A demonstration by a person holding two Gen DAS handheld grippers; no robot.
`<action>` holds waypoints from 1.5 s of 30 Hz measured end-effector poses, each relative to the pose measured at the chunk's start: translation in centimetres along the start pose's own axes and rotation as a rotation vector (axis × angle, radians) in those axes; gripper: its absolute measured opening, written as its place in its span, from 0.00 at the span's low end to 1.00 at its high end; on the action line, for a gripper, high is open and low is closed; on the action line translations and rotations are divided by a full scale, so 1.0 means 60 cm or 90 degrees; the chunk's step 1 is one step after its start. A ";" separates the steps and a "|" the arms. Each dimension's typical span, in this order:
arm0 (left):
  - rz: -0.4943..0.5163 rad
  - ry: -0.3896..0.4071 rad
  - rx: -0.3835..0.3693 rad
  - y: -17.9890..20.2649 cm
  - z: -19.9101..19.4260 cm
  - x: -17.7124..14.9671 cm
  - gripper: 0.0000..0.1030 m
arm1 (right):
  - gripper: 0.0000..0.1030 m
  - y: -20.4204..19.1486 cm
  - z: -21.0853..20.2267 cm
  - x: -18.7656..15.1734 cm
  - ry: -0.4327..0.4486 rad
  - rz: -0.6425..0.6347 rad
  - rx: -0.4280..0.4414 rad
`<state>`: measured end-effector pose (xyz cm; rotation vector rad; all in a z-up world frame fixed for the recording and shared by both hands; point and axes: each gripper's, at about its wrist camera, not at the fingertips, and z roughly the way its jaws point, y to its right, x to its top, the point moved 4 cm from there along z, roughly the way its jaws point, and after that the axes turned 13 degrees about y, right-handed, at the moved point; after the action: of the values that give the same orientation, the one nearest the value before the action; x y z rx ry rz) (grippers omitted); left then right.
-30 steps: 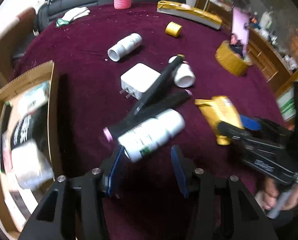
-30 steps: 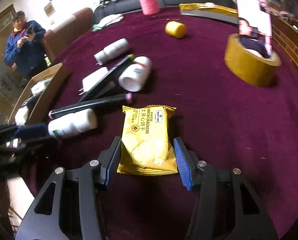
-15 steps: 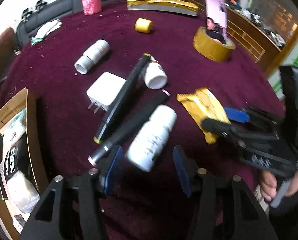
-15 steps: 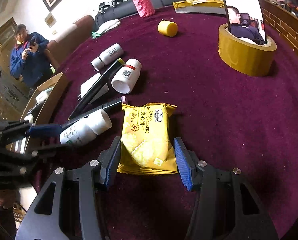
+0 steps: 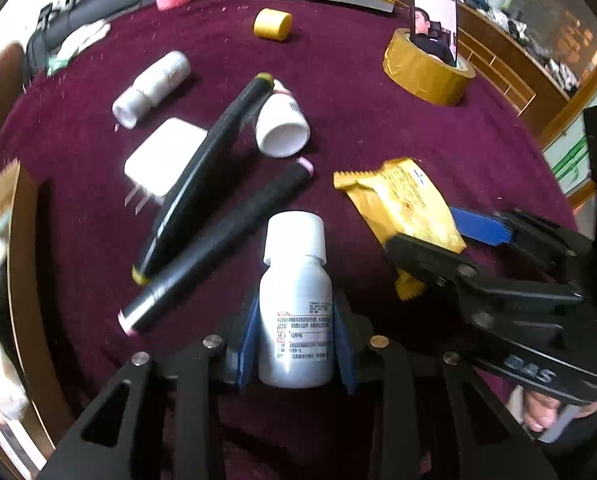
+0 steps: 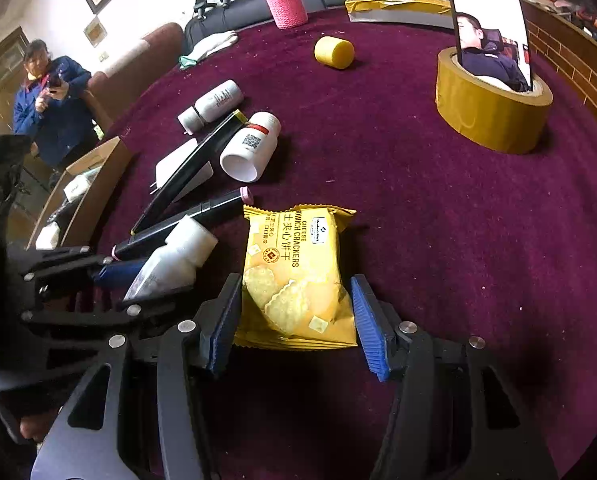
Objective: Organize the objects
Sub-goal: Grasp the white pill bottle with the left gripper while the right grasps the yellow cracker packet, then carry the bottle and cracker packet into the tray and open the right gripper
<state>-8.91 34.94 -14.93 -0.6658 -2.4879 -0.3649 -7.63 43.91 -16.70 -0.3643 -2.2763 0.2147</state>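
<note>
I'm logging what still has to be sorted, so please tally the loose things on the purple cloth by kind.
White bottles: 3
Black markers: 2
White charger: 1
Cracker packet: 1
Yellow cap: 1
Tape roll: 1
Total: 9

— What can't you make out from my left wrist feed?
— The cardboard box (image 5: 16,264) at nine o'clock is cut off, its contents smeared.
— And the bottle label (image 5: 303,330)?
— Print too small for me to read.
— The phone (image 6: 488,20)?
— Cropped at twelve o'clock.
</note>
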 end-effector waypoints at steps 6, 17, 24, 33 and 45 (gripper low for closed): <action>-0.116 -0.008 -0.031 -0.032 -0.033 -0.038 0.33 | 0.49 -0.022 0.011 0.000 0.004 -0.057 -0.059; -0.172 0.016 -0.076 -0.045 -0.071 -0.064 0.32 | 0.43 -0.034 -0.019 -0.015 0.005 0.030 0.003; -0.191 0.057 -0.080 -0.057 -0.120 -0.071 0.32 | 0.43 -0.079 -0.054 -0.018 0.023 0.032 0.034; -0.232 0.106 -0.081 -0.096 -0.189 -0.104 0.32 | 0.44 -0.142 -0.084 -0.033 0.035 0.001 0.061; -0.306 0.196 -0.023 -0.209 -0.300 -0.129 0.32 | 0.44 -0.261 -0.107 -0.037 0.047 -0.078 0.134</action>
<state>-2.19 14.58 -5.97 -0.0065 -2.3200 -0.6361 -4.45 28.63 -9.78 -0.1214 -2.1692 0.3686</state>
